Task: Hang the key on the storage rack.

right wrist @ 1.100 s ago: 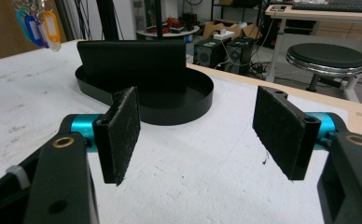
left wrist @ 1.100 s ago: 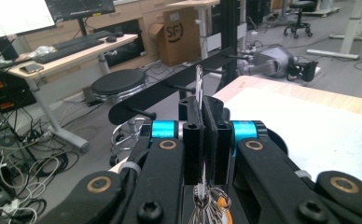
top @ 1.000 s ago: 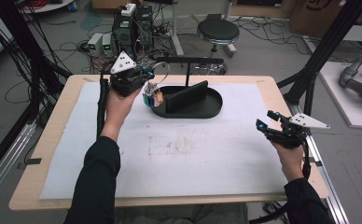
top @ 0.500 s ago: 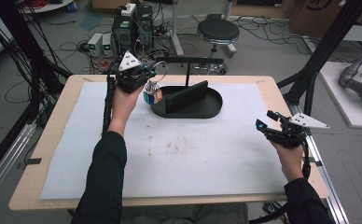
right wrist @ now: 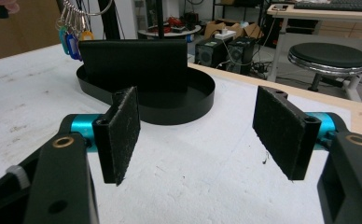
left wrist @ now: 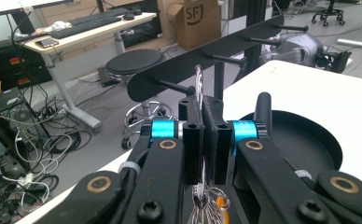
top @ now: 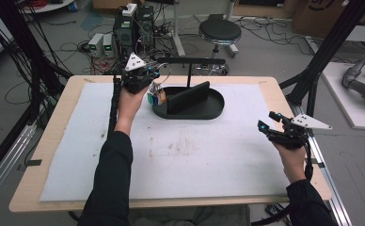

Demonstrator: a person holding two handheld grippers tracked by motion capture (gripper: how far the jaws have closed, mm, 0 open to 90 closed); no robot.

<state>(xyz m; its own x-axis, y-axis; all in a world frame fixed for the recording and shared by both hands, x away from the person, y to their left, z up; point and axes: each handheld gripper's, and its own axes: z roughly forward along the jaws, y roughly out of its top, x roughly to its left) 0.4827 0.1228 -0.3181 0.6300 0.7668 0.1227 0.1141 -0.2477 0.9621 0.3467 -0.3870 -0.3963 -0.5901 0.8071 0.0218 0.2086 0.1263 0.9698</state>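
The left gripper [top: 148, 79] is held clamped on the metal ring [left wrist: 198, 84] of a bunch of keys [top: 156, 97], whose coloured tags are seen hanging just below its jaws, at the near end of the black tray [top: 216, 109]. A black peg rack [left wrist: 207, 60] is seen just beyond this gripper. The right gripper [right wrist: 198, 126] is held above the white tabletop [top: 194, 155] with jaws spread wide and nothing between them; the tray lies well ahead of it
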